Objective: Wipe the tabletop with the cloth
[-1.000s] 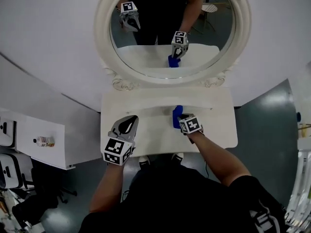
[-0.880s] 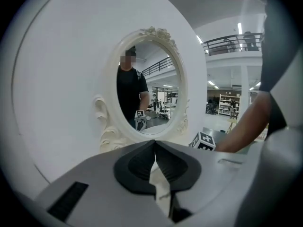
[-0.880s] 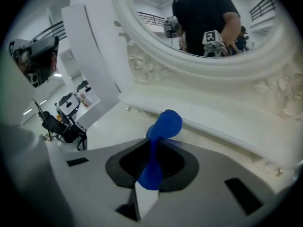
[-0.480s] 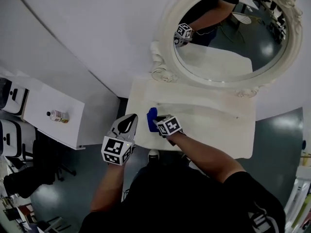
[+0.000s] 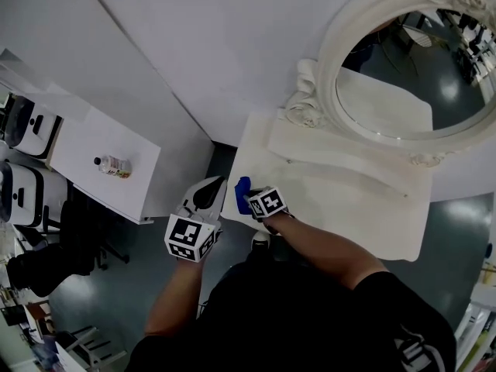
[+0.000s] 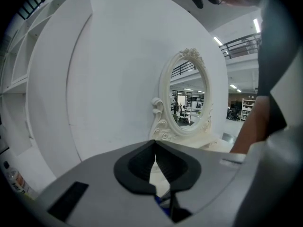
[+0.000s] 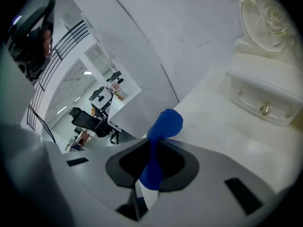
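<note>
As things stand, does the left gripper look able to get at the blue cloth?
Probably yes. The left gripper hangs just off the table's left edge, right beside the cloth, with nothing between them. Its jaws are shut, though, and the right gripper is clamped on the cloth.

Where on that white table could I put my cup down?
The tabletop is bare from middle to right end, between drawer ledge and front edge. The left front corner is crowded: the right tool grips the cloth there.

Cloth [image 5: 242,194] seemingly on left edge of tabletop [image 5: 341,208], mirror [image 5: 395,91] behind
</note>
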Tool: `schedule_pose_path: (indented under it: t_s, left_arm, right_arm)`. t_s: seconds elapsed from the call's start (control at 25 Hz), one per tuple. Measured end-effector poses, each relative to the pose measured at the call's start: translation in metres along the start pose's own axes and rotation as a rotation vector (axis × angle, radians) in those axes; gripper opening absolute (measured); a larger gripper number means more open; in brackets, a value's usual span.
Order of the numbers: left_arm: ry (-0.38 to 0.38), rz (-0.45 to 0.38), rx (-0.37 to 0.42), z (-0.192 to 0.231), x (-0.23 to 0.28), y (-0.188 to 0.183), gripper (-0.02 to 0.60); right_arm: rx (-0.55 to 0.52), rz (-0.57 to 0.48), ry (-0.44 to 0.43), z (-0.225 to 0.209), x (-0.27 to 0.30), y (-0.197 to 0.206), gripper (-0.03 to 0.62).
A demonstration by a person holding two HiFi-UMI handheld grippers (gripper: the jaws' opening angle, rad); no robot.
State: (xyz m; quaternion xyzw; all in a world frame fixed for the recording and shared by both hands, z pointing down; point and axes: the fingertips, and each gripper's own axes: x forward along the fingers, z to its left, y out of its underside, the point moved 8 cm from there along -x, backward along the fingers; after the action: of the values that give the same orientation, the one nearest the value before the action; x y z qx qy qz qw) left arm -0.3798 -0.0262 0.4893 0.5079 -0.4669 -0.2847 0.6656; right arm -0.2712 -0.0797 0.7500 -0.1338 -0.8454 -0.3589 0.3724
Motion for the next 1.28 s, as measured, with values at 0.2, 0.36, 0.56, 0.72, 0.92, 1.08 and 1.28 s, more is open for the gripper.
schedule_pose_path:
  t_s: [0.2,0.36,0.56,0.72,0.92,1.08,1.28]
  left_arm:
    - [0.005,-0.010,-0.001,0.019,-0.008,0.006,0.012]
    - [0.021,-0.014,0.005,0.022,-0.005,0.006,0.012]
    - [0.065,-0.020,0.022,0.013,0.007,-0.002,0.012]
    - [0.114,-0.026,0.040,-0.004,0.027,-0.011,0.012]
    - [0.184,-0.023,0.065,-0.040,0.053,-0.023,0.012]
    - [0.244,-0.020,0.084,-0.074,0.083,-0.033,0.012]
    - [0.317,-0.018,0.104,-0.121,0.118,-0.046,0.012]
  right_arm:
    - [0.022,0.040,0.029,0.000,0.024,0.017,0.040]
    - [0.011,0.068,0.074,-0.014,0.023,0.033,0.040]
    - [0.024,0.087,0.138,-0.034,0.004,0.055,0.040]
    - [0.045,0.087,0.169,-0.050,-0.016,0.073,0.040]
    - [0.087,0.074,0.221,-0.078,-0.056,0.101,0.040]
    - [0.140,0.055,0.269,-0.112,-0.096,0.126,0.040]
    - [0.217,0.044,0.324,-0.151,-0.150,0.165,0.040]
